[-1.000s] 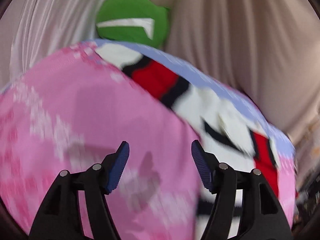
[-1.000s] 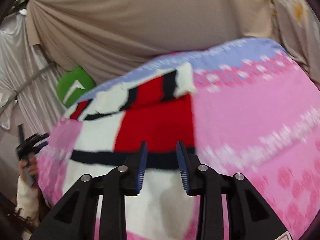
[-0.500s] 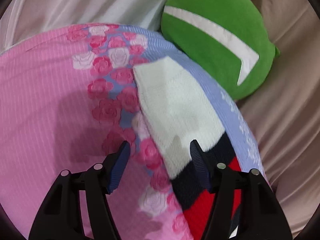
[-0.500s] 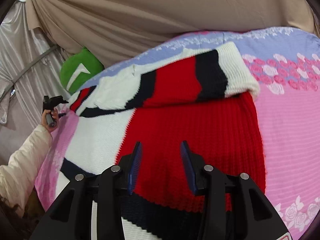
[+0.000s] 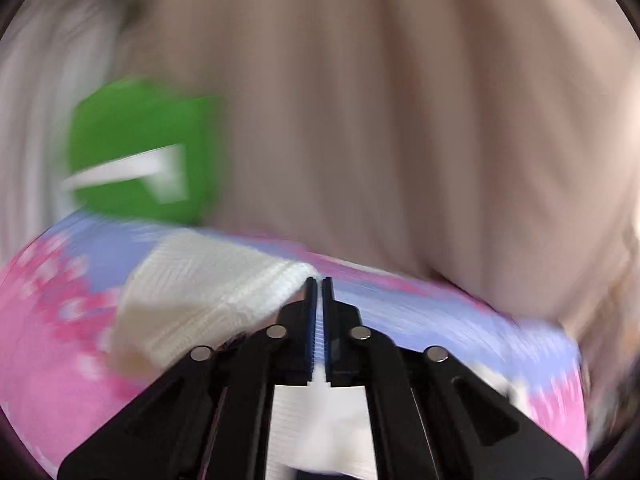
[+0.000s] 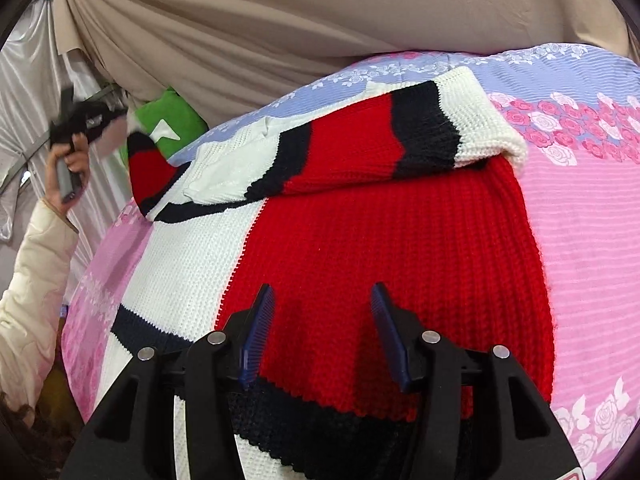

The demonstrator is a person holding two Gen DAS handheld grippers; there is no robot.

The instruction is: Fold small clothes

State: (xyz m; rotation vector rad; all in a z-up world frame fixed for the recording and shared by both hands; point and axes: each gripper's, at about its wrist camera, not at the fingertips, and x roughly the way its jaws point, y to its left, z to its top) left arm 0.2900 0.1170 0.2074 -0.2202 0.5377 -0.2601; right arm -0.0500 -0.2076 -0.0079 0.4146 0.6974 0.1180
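The left gripper [image 5: 318, 280] is pinching its jaws tight on the white cuff of the knitted sweater's sleeve [image 5: 208, 300], lifting it off the bedspread. The right gripper [image 6: 322, 300] is hovering over the sweater's [image 6: 400, 260] red body, jaws opening with only air between them. The sweater is lying spread on the pink and lilac rose-patterned bedspread [image 6: 580, 220], one sleeve folded across its top. A green cushion [image 5: 140, 152] is sitting behind, against beige drapes [image 6: 280, 20].
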